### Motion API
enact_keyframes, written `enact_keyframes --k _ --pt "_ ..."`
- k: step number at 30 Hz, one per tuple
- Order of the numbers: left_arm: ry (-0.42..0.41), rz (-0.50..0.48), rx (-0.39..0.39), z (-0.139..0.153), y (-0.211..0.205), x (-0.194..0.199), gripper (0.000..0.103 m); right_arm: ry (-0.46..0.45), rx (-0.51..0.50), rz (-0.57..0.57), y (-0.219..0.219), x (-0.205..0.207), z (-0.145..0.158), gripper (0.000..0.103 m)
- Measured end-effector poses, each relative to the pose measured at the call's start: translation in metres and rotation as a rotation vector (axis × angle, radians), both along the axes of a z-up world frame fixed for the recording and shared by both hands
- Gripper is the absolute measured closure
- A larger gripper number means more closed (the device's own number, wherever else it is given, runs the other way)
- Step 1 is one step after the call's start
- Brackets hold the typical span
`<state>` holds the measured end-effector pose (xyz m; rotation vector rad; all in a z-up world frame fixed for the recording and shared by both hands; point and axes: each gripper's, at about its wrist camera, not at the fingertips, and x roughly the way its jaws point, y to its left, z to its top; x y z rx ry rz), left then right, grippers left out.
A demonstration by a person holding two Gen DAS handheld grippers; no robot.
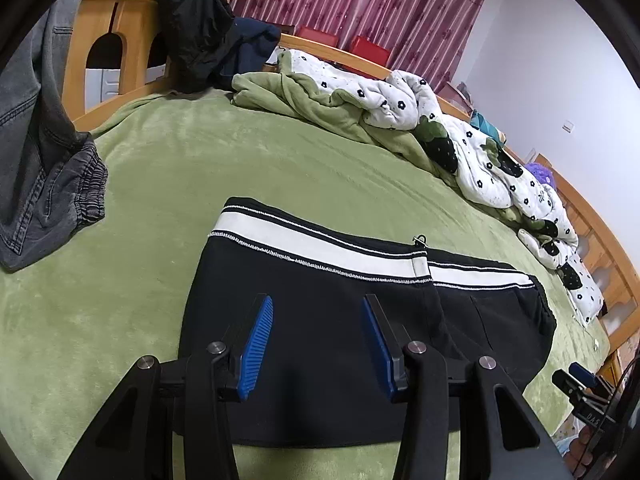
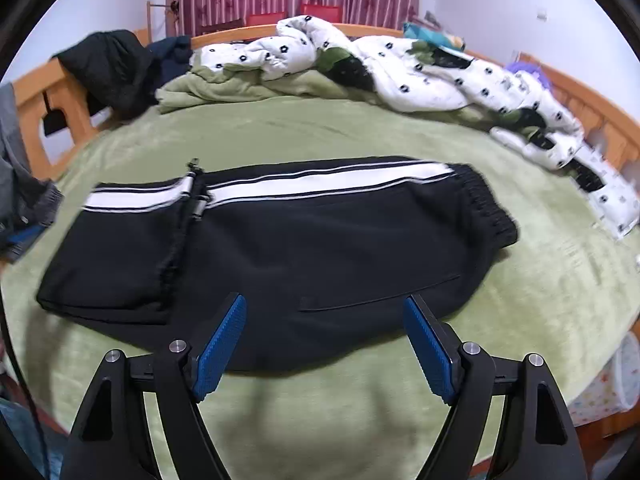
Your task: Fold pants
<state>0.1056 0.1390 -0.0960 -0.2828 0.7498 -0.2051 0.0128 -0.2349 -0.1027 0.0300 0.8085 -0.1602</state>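
Lying folded on the green blanket (image 2: 360,136), the black pants (image 2: 280,248) show a white side stripe. The left gripper (image 1: 318,312) and right gripper (image 2: 324,316) hover above them, jaws spread, grasping nothing.

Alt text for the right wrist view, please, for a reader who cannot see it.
Black pants with a white side stripe lie folded on a green blanket, just ahead of the open, empty right gripper. A rumpled white flowered quilt and dark clothes lie along the bed's far edge.
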Motion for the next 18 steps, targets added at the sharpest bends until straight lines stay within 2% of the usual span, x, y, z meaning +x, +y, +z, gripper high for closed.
enact_keyframes --k 5,12,15,18 --pt "0.015 -0.021 -0.02 -0.002 0.007 -0.003 0.059 -0.03 -0.056 0.059 0.006 0.005 -0.002 0.024" --pt "0.056 0.031 -0.07 -0.014 0.042 -0.006 0.059 -0.004 0.074 0.16 0.001 0.024 -0.011 0.024" --pt "0.086 0.055 -0.087 -0.024 0.055 -0.007 0.059 -0.02 0.142 0.205 0.003 0.035 -0.012 0.024" --pt "0.127 0.066 -0.122 -0.036 0.065 -0.007 0.059 -0.008 0.127 0.192 0.005 0.05 -0.011 0.024"
